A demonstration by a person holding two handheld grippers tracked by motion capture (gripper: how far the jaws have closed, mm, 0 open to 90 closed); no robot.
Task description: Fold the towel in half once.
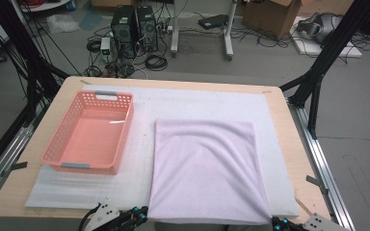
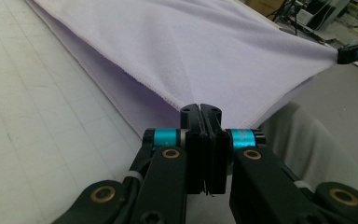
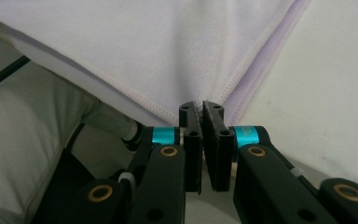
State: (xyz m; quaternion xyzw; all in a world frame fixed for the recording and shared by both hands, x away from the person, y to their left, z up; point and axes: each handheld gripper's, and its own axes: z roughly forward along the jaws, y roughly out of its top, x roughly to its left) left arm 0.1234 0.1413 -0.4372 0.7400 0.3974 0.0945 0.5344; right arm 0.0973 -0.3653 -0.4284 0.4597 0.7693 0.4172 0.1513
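There was one pale purple cloth (image 1: 204, 171), one pink basket (image 1: 89, 132), one white foam mat (image 1: 144, 144) and one wooden table (image 1: 289, 139). There were two grippers.

The cloth lay folded in the lower middle of the high view, on the mat. Its near edge hung past the bottom edge of the mat. Soft wrinkles ran across its top part.

The left gripper (image 1: 142, 215) sat at the bottom of the high view, left of middle. In the left gripper view its jaws were pressed together on the cloth's (image 2: 191, 51) near left corner. The right gripper (image 1: 275, 222) sat at the bottom right of the high view. In the right gripper view its jaws were pinched on the cloth's (image 3: 168, 46) near right corner.

The cloth's right side lay near the right edge of the mat. Between the cloth and the basket was a bare strip of mat. More bare mat showed above the cloth, toward the top of the table.

The basket stood at the left of the high view, on the mat, apart from the cloth. Nothing was in it.
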